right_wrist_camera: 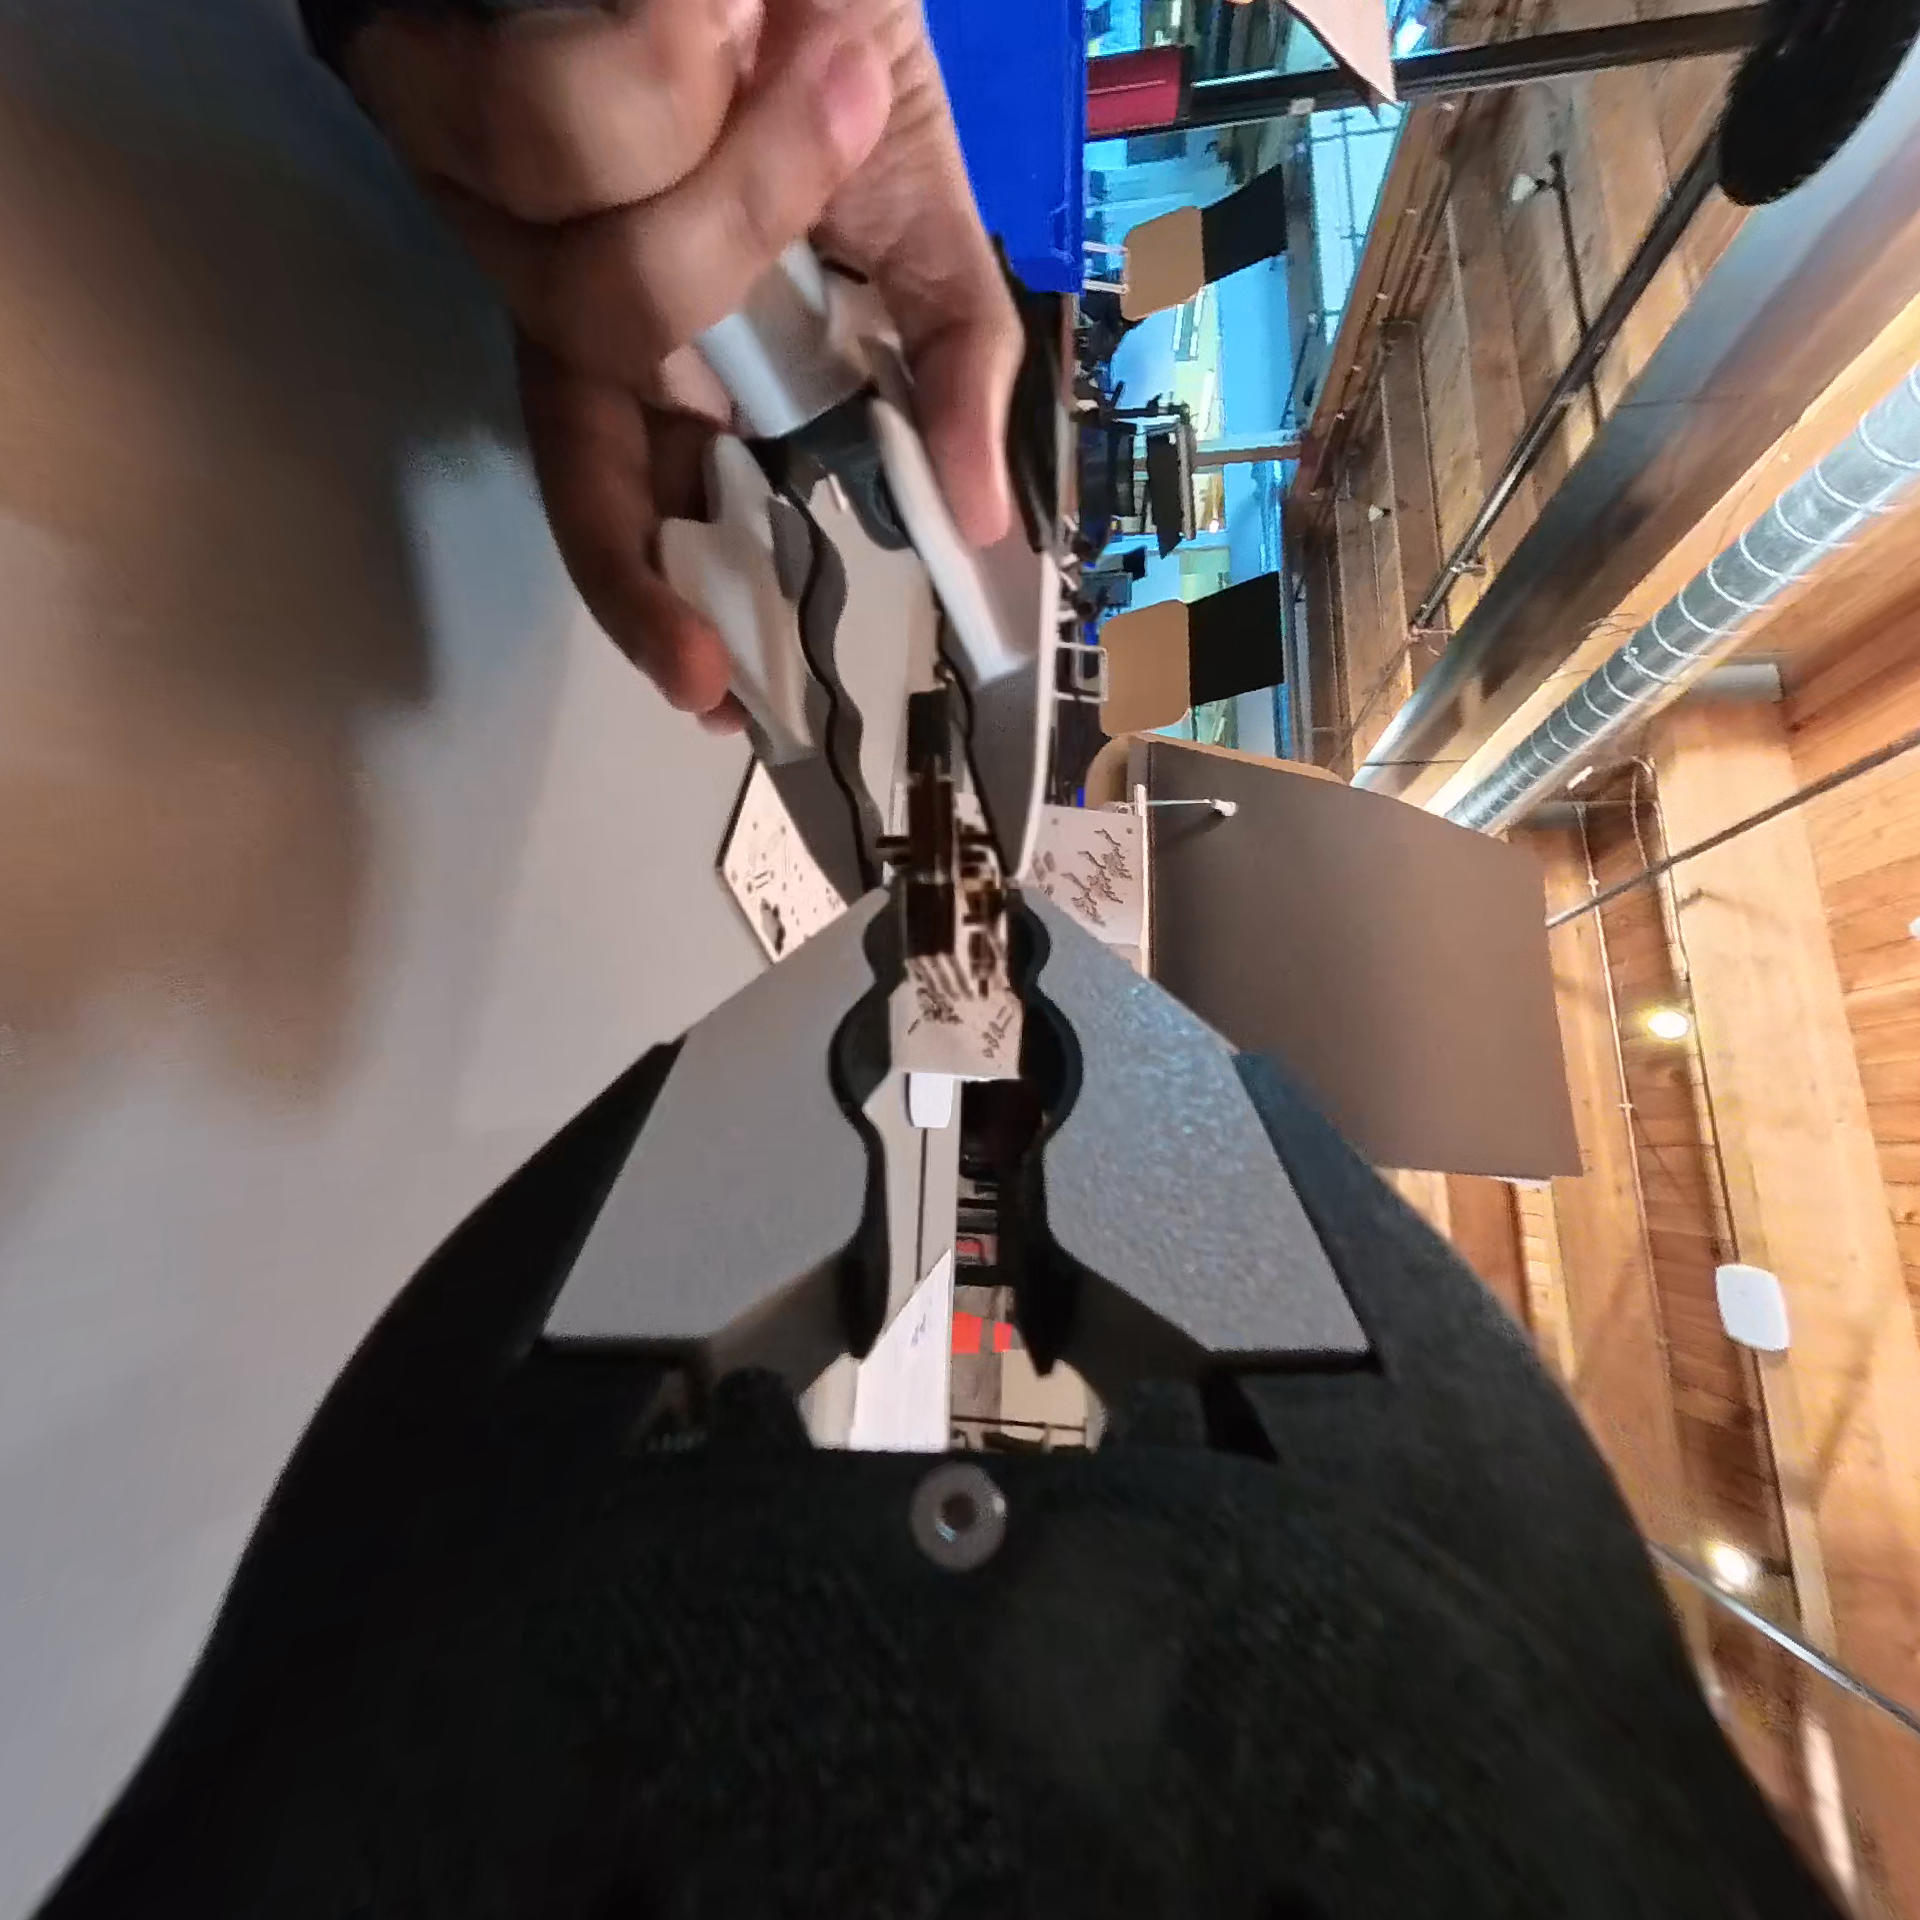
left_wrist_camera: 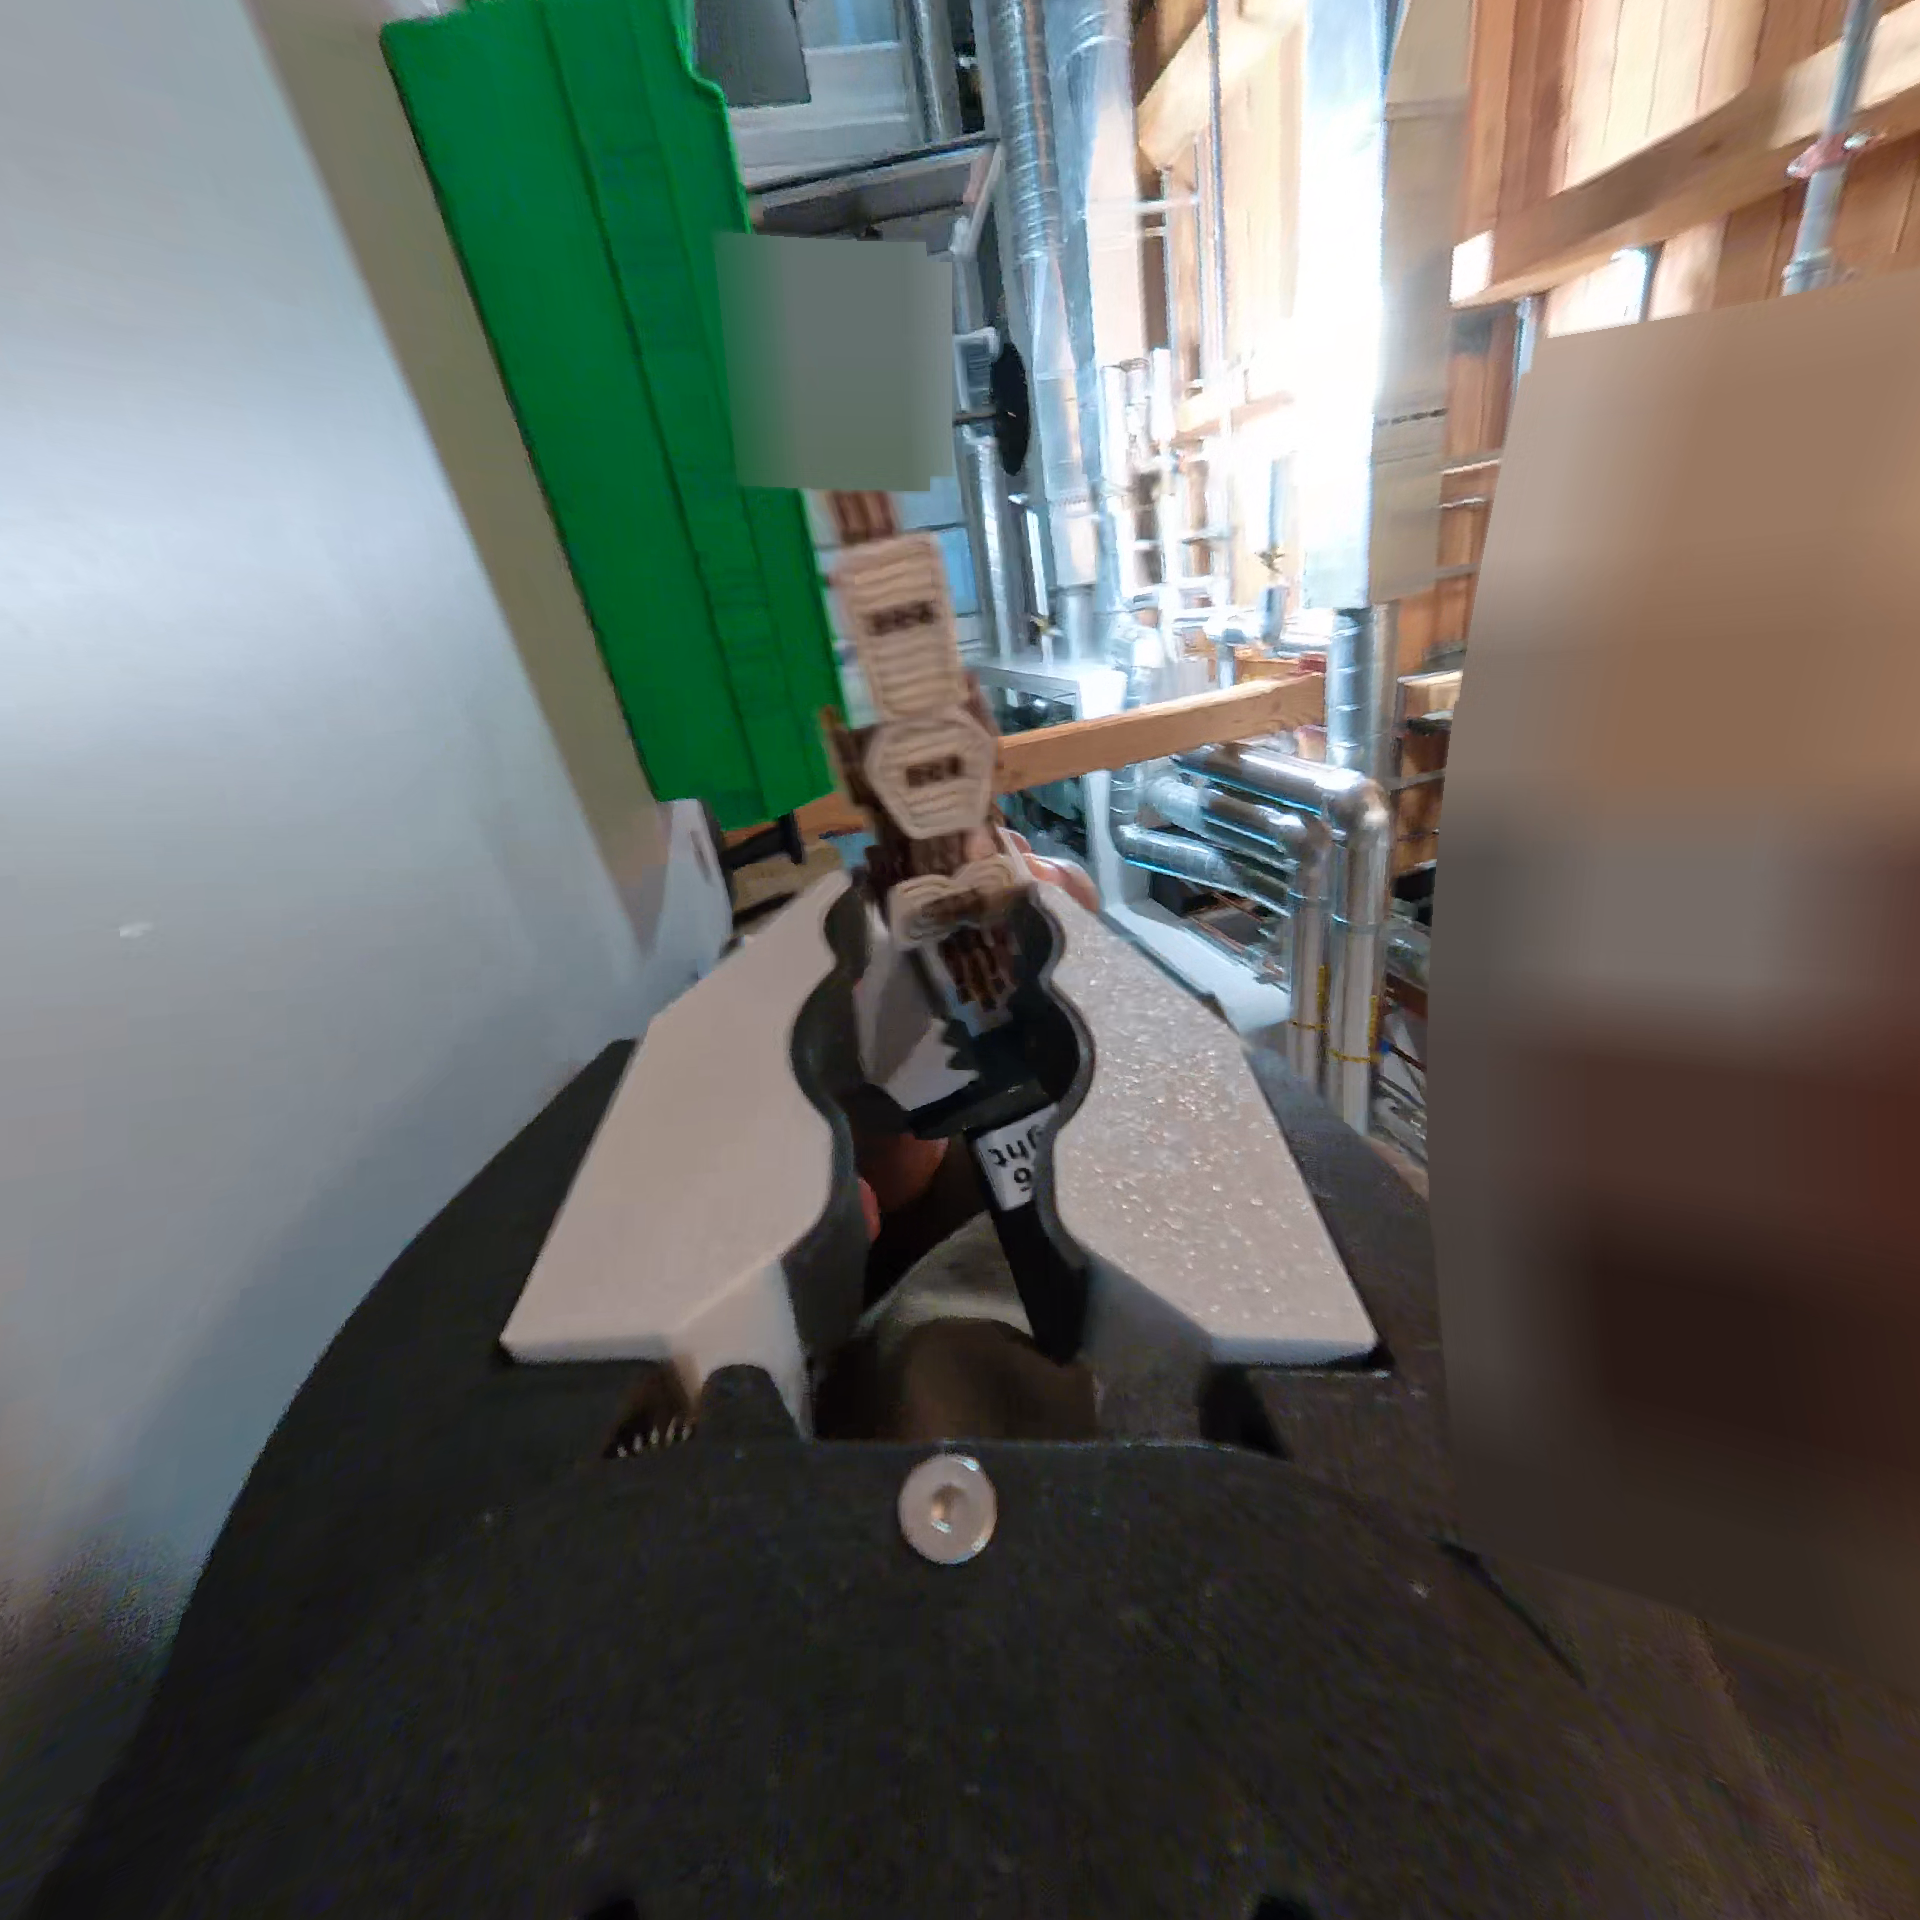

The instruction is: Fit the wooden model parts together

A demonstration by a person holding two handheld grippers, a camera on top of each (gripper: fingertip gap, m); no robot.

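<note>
Both grippers pinch the wooden model (left_wrist_camera: 930, 790) from opposite ends, up in the air. The left gripper (left_wrist_camera: 951, 925) is clamped on its near end; the right gripper (right_wrist_camera: 951, 935) likewise. Only the right wrist view shows the hand (right_wrist_camera: 717, 260) far off. The model is pale, dark-engraved, slotted pieces.

**One handwritten label; the other marks are illegible**

A small white label (left_wrist_camera: 1013, 1169) with dark handwritten characters is stuck on a black bar (left_wrist_camera: 1029, 1278), seen through the gap between the fingers of the left gripper (left_wrist_camera: 940, 920). The wooden model (left_wrist_camera: 920, 717) held at that gripper's tips carries dark marks on its pale plates, too blurred to read. In the right wrist view, the wooden part (right_wrist_camera: 956, 1023) pinched in the right gripper (right_wrist_camera: 951, 914) shows burnt-in marks. A white sheet (right_wrist_camera: 914, 1361) seen behind the fingers carries faint scribbles. Neither is legible.
</note>
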